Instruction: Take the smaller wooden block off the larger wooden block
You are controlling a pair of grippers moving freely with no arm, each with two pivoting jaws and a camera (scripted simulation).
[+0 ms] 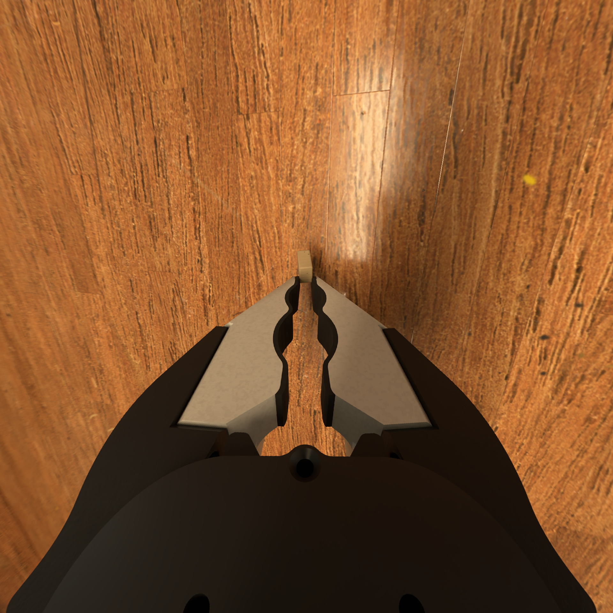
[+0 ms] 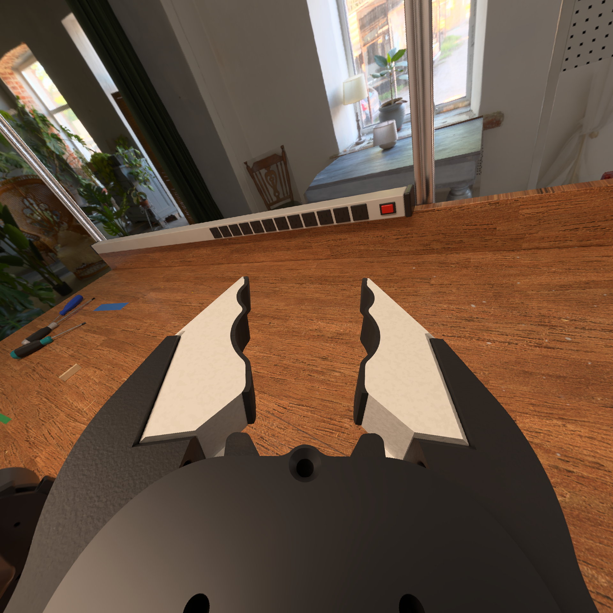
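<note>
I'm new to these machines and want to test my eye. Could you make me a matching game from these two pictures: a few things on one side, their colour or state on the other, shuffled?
Things:
1. left gripper
2. right gripper
3. rocker switch on the long white power strip
4. small pale wooden block

States:
A. red
B. fingers spread wide, nothing between them
C. pinched at the fingertips
D. fingers nearly together, closed on something

Pairs: 1-D, 2-B, 3-A, 4-C
</note>
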